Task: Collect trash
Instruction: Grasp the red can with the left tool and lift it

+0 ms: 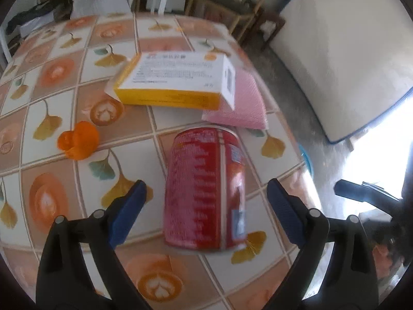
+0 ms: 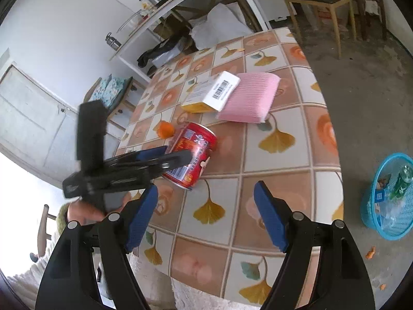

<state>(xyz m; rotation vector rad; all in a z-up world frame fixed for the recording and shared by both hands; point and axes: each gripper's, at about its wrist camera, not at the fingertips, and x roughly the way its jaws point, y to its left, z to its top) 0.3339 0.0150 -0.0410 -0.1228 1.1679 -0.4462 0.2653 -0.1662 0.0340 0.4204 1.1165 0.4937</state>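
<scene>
A red drink can [image 1: 204, 188] lies on its side on the patterned table [image 1: 64, 82]. My left gripper [image 1: 206, 199] is open with its blue pads on either side of the can, not touching it. The right wrist view shows the same can [image 2: 193, 152] with the left gripper [image 2: 175, 153] around its near end. My right gripper [image 2: 206, 204] is open and empty above the table's near edge. An orange peel [image 1: 78, 140] lies left of the can. A yellow and white box [image 1: 175, 80] rests partly on a pink pack [image 1: 240, 106] behind it.
A blue mesh basket [image 2: 387, 196] with trash in it stands on the floor right of the table. A white mattress [image 1: 348, 51] leans at the right. Chairs [image 2: 317, 2] and shelves stand beyond the table's far edge.
</scene>
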